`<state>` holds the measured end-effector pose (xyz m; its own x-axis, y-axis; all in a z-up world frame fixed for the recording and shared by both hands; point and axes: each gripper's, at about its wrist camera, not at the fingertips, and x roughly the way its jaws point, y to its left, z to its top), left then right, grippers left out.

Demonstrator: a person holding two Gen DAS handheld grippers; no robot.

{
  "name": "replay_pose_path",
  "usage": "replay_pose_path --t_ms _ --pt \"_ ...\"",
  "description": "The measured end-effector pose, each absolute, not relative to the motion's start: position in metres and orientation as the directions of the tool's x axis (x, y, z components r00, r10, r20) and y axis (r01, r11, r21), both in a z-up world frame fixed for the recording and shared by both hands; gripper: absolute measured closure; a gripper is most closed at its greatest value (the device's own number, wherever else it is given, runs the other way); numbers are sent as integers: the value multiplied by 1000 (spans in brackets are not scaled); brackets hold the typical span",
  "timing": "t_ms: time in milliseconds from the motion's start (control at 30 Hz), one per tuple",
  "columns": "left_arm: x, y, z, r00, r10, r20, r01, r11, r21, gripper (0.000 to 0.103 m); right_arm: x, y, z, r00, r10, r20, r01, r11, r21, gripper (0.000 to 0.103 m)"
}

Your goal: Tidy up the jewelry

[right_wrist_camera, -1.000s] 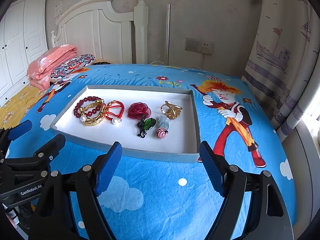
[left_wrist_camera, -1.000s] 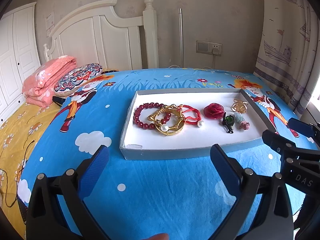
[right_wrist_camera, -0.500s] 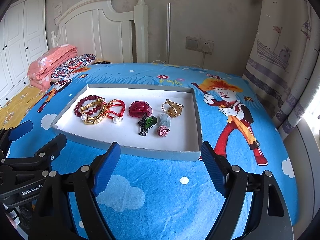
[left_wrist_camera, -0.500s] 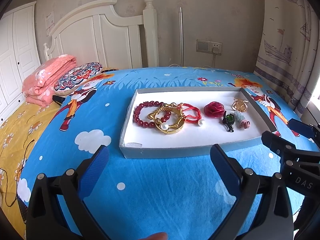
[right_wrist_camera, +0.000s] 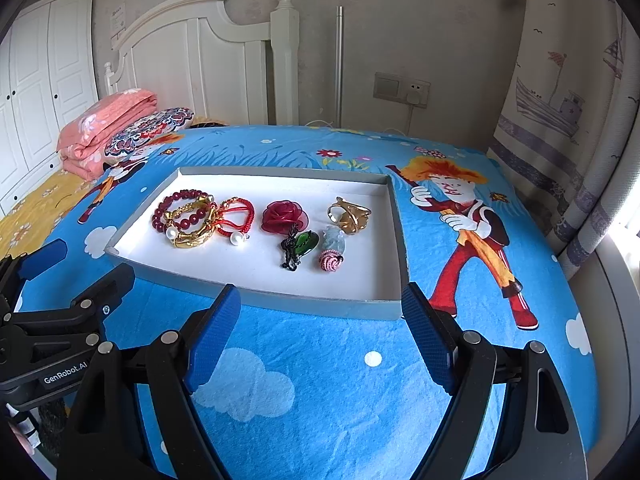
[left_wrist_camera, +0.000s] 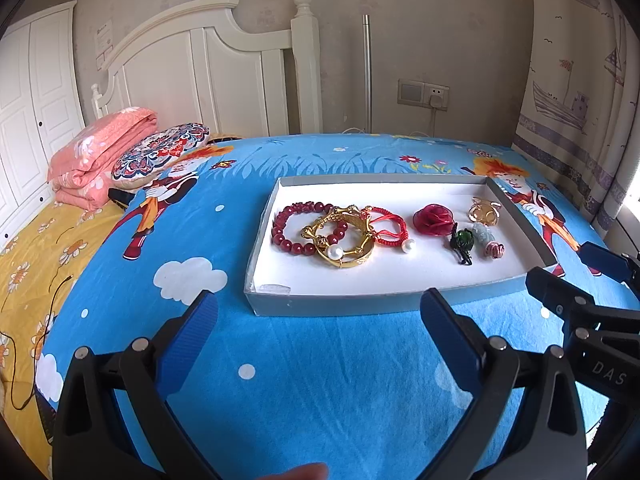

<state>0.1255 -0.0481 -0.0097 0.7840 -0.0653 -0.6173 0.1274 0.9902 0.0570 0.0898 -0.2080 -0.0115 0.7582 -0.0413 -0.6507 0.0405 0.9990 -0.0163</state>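
Note:
A shallow white box tray [left_wrist_camera: 360, 304] [right_wrist_camera: 320, 304] lies on the blue bedspread. In it, from left: a dark red bead bracelet [left_wrist_camera: 288, 236] [right_wrist_camera: 160, 216], a gold bangle [left_wrist_camera: 348, 258] [right_wrist_camera: 192, 240] lying over it, a red cord bracelet with a pearl [left_wrist_camera: 390, 228] [right_wrist_camera: 240, 216], a red fabric rose [left_wrist_camera: 434, 220] [right_wrist_camera: 282, 216], a green pendant [left_wrist_camera: 464, 240] [right_wrist_camera: 304, 244], a pale jade charm [left_wrist_camera: 482, 232] [right_wrist_camera: 334, 240], a pink knot [left_wrist_camera: 494, 249] [right_wrist_camera: 331, 260] and a gold ring [left_wrist_camera: 484, 212] [right_wrist_camera: 350, 214]. My left gripper [left_wrist_camera: 318, 328] and right gripper [right_wrist_camera: 320, 320] are open and empty, side by side just before the tray's near wall.
A folded pink quilt [left_wrist_camera: 96, 152] and a patterned pillow [left_wrist_camera: 160, 152] lie at the far left by the white headboard [left_wrist_camera: 200, 72]. A curtain [right_wrist_camera: 580, 120] hangs on the right. A wall socket [left_wrist_camera: 424, 94] is behind the bed.
Both grippers have edged slightly nearer the tray, which sits a little lower and closer in each view. Jaws stay open. The jewelry has not moved.

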Motion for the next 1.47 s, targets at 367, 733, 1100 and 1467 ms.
replay_pose_path --t_ms 367,733,1100,1467 --pt "128 -47 -11 771 -63 -634 121 991 48 5 90 -208 -11 757 -39 -652 40 999 -14 25" --pt "131 -46 -13 765 -53 -642 109 993 49 5 90 -207 -10 758 -40 -651 40 999 -14 25" --pt "128 -56 -15 776 -41 -630 128 987 94 5 88 -204 -10 757 -34 -653 35 999 -12 25" --pt "133 -42 -20 766 -39 -642 103 993 63 5 91 -220 -17 752 -23 -659 37 999 8 20"
